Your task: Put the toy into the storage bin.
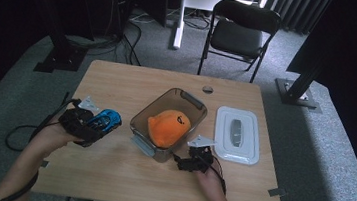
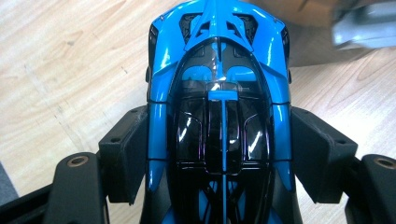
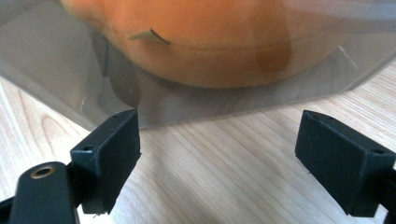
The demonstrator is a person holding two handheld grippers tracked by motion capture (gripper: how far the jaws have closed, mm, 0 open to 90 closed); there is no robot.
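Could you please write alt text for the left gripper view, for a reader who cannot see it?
A blue and black toy car, seen from above and nose away from the camera, is clamped at its sides between the two black pads of the left tongs. Below it is a light wooden table, with a blurred corner of a grey container at the upper right.

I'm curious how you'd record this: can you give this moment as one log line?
left gripper: shut on toy car | right gripper: open, beside bin | plush toy: in bin | lid: on table

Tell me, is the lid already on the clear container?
No, the white lid lies flat on the table to the right of the open container, which holds the orange plush toy.
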